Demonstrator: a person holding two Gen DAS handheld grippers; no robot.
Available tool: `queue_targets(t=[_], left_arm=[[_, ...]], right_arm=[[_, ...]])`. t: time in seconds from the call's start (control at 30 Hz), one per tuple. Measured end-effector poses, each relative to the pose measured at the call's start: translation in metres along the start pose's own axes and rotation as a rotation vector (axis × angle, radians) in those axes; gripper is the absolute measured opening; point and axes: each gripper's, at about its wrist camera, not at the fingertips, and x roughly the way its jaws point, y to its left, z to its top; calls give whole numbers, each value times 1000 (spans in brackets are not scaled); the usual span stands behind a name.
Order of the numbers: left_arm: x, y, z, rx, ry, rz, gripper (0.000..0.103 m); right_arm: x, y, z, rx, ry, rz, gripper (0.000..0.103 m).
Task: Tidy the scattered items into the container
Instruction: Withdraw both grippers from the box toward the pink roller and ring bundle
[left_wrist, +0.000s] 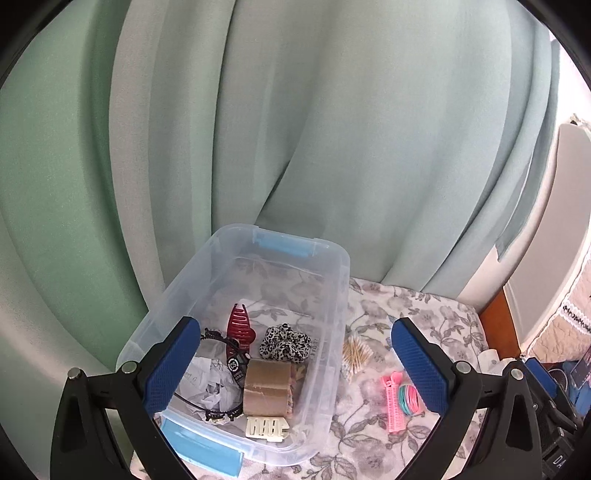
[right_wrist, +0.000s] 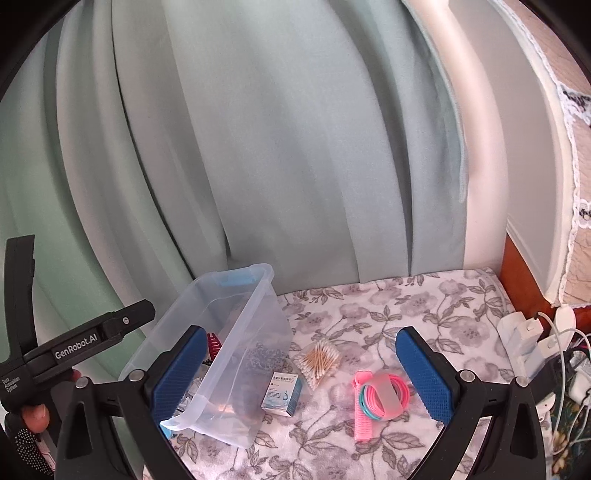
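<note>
A clear plastic container (left_wrist: 334, 295) with blue latches stands on the floral cloth; it holds a tape roll (left_wrist: 267, 387), a leopard scrunchie (left_wrist: 284, 341), a red hair claw (left_wrist: 240, 325), a black headband, crumpled paper and a cream clip (left_wrist: 266, 428). My left gripper (left_wrist: 295, 363) hovers open over its near end, empty. Right of the container (right_wrist: 236, 332) lie a pack of cotton swabs (right_wrist: 319, 360), a small blue-white box (right_wrist: 282, 393), and a pink hair roller clip with pink and teal bands (right_wrist: 376, 400). My right gripper (right_wrist: 301, 373) is open above these, holding nothing.
Green curtains (right_wrist: 277, 147) hang close behind the surface. A wooden edge, white chargers and cables (right_wrist: 532, 339) sit at the far right. A hand holding the left gripper's handle (right_wrist: 74, 350) shows at the right wrist view's left edge.
</note>
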Motion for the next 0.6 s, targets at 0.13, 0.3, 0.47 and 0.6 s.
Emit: queue_targets(t=[0.13, 0.3, 0.47, 0.6], left_arm=[[0, -18, -4, 36, 8, -17, 103], [1, -38, -10, 69, 18, -40, 103], [6, -58, -18, 99, 43, -82, 103], [12, -74, -26, 120, 63, -133, 103]], right_arm=[[-9, -18, -4, 24, -5, -25, 103], [-17, -40, -7, 57, -16, -46, 103], [-22, -56, -10, 61, -23, -64, 103], [-20, -69, -17, 65, 1, -85, 103]])
